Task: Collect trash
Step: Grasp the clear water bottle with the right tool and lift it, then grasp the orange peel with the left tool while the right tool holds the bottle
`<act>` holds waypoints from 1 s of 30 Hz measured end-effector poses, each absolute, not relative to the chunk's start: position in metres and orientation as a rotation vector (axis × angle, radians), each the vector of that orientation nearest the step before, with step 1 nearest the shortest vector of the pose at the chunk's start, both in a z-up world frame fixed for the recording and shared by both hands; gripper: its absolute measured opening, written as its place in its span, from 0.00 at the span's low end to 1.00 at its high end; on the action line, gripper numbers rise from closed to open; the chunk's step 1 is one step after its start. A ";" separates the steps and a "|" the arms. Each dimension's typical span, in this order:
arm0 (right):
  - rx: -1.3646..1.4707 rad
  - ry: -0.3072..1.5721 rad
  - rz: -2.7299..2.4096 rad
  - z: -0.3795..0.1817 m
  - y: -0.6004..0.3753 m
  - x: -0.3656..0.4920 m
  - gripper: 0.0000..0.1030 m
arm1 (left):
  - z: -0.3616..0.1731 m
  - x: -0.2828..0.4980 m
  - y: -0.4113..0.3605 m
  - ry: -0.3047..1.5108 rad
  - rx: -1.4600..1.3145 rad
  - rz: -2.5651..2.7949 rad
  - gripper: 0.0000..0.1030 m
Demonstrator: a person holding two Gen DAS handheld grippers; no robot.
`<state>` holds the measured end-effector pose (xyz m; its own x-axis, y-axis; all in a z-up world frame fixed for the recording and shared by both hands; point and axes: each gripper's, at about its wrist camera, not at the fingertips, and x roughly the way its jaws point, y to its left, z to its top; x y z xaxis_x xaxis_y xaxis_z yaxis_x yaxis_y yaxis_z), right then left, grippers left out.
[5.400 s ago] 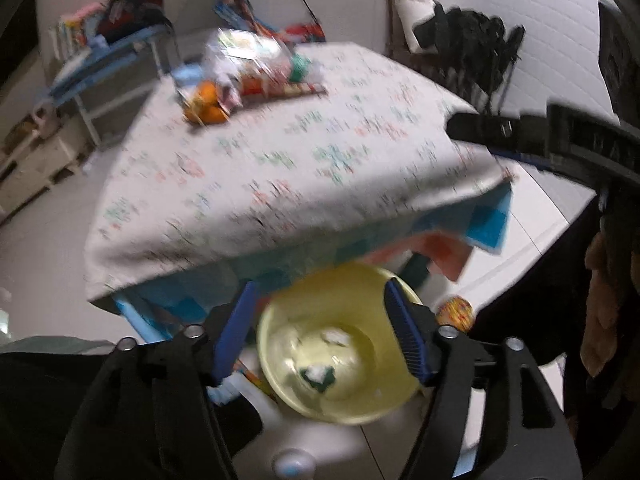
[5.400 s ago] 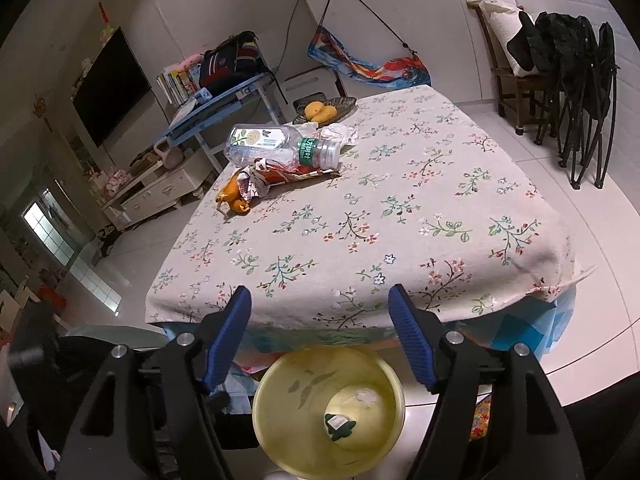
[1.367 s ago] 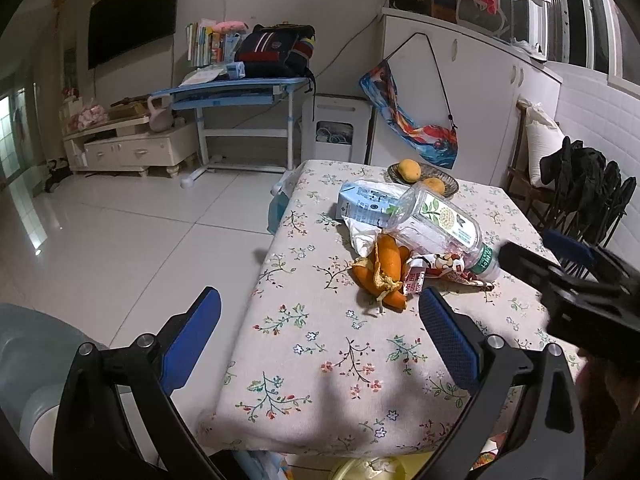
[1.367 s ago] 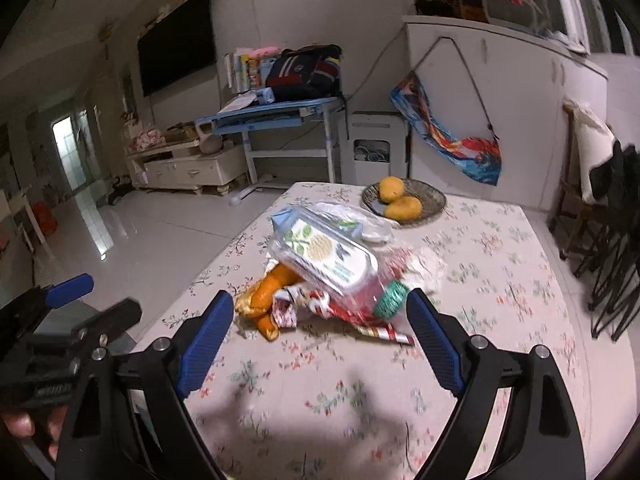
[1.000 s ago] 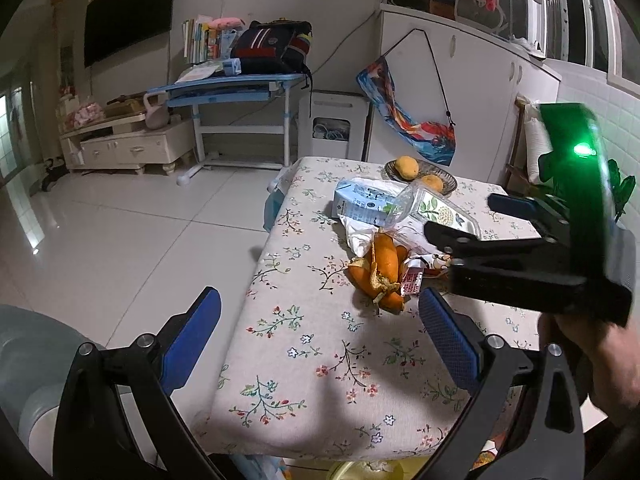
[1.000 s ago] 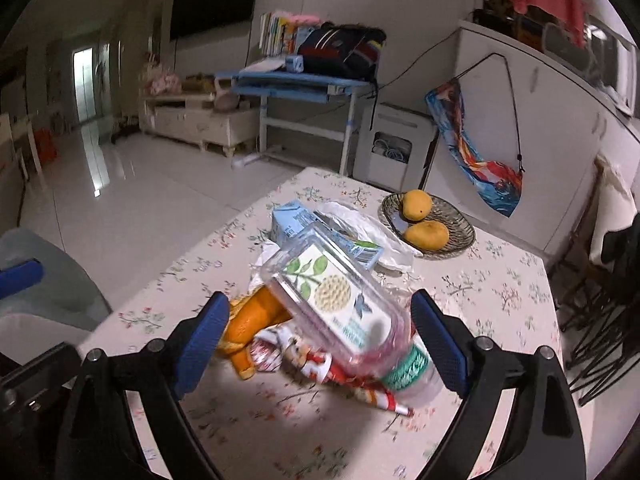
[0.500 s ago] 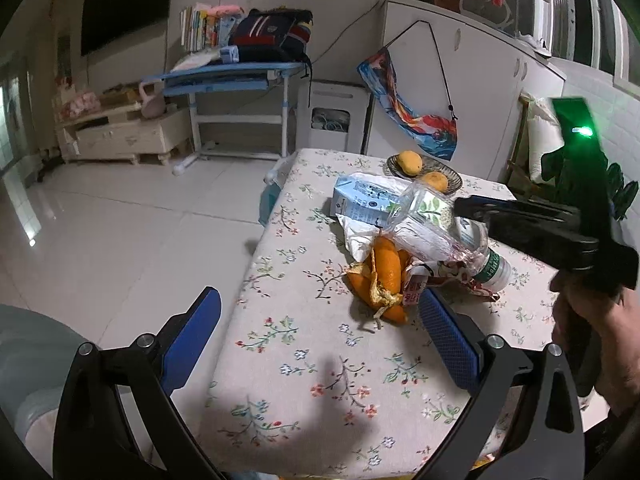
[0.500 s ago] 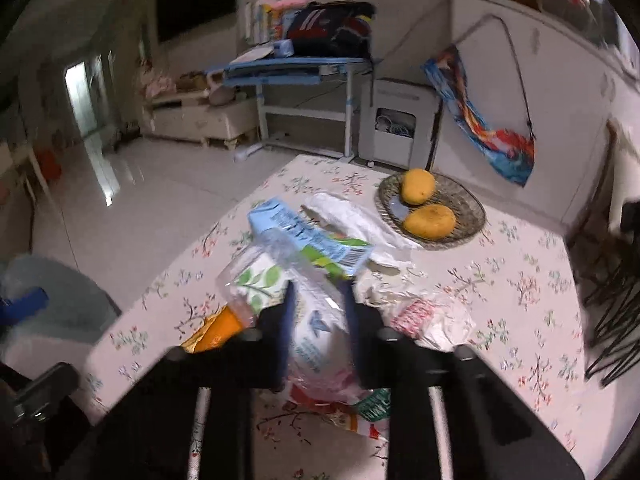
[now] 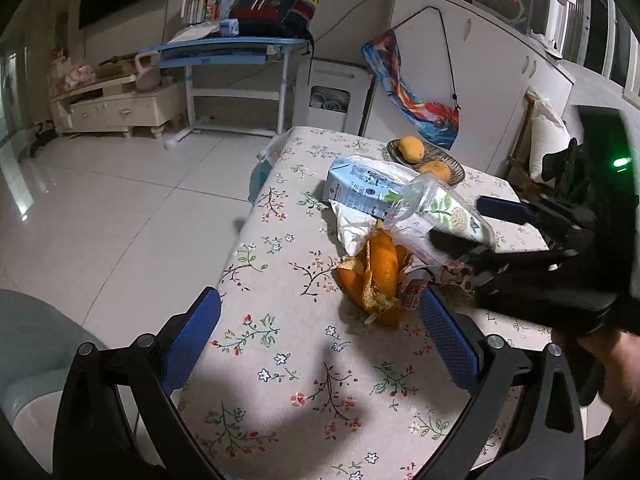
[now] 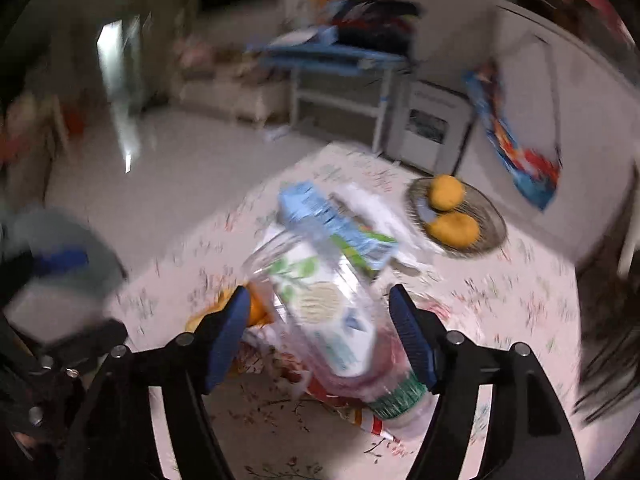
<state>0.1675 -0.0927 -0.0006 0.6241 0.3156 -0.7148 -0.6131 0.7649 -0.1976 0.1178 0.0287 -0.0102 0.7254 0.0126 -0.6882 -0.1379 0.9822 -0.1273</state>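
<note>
A clear plastic bottle (image 10: 328,312) with a green cap (image 10: 396,396) lies tilted on a trash pile on the floral tablecloth (image 9: 280,360). My right gripper (image 10: 320,320) straddles its body. Its jaws are opening, and the blue pads (image 10: 412,344) stand off the bottle's sides. The left wrist view shows this right gripper (image 9: 468,224) reaching in from the right around the bottle (image 9: 440,208). Orange peel (image 9: 376,276), a blue-and-white carton (image 9: 360,188), a white bag (image 9: 352,228) and a red wrapper (image 10: 352,404) lie under and around it. My left gripper (image 9: 320,312) hangs open over the table's near side, with nothing in it.
A wicker dish with two yellow fruits (image 9: 424,152) sits at the table's far end. A person's hand (image 9: 616,360) holds the right gripper. A blue desk (image 9: 232,48) and a white cabinet (image 9: 336,96) stand behind, and tiled floor lies to the left.
The right gripper reached over the pile and squeezed the bottle half a second ago; its jaws now stand wider apart. The left gripper has edged closer to the table.
</note>
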 end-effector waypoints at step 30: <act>0.224 0.595 0.398 0.033 -0.248 0.141 0.53 | -0.032 0.208 0.007 0.885 -0.140 -0.027 0.83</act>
<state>0.1409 -0.2485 0.0329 0.7554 0.4255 -0.4983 -0.2984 0.9004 0.3166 0.2083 0.0068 -0.0316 0.6333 -0.0812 -0.7697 -0.0344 0.9905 -0.1329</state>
